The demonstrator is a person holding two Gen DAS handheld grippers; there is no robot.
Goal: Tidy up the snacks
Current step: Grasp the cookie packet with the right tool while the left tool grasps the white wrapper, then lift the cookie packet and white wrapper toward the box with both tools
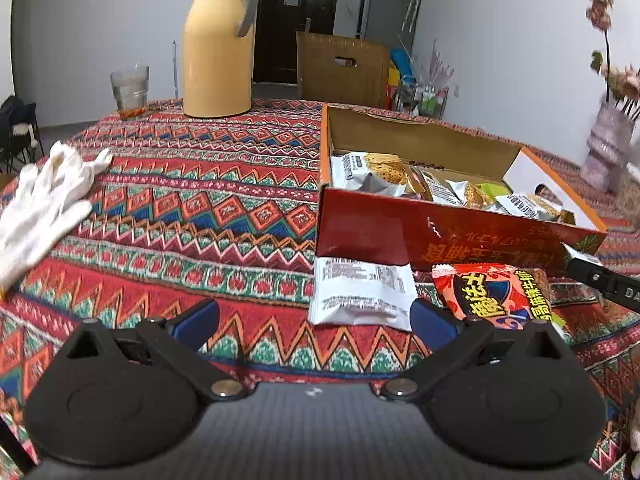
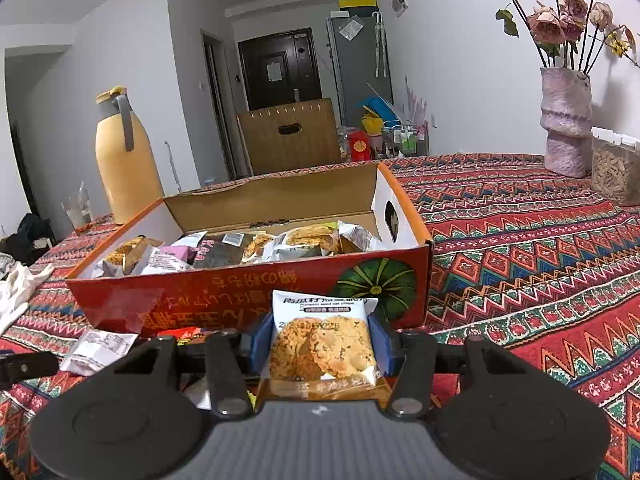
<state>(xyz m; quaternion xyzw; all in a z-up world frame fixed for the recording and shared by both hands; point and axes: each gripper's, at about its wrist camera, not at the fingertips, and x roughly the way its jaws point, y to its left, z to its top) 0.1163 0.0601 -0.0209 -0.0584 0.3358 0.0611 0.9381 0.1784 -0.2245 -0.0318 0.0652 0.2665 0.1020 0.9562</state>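
Observation:
My right gripper is shut on a cookie packet, white on top with a printed biscuit, held just in front of the red snack box. That open box holds several wrapped snacks. In the left wrist view the same box stands to the right. Before it on the cloth lie a white packet and a red packet. My left gripper is open above the cloth, its right blue pad touching the white packet's lower right corner. The right gripper's black tip shows at the right edge.
A yellow thermos and a glass stand at the table's far side. White gloves lie at the left. A vase of flowers and a clear jar stand at the far right. A patterned cloth covers the table.

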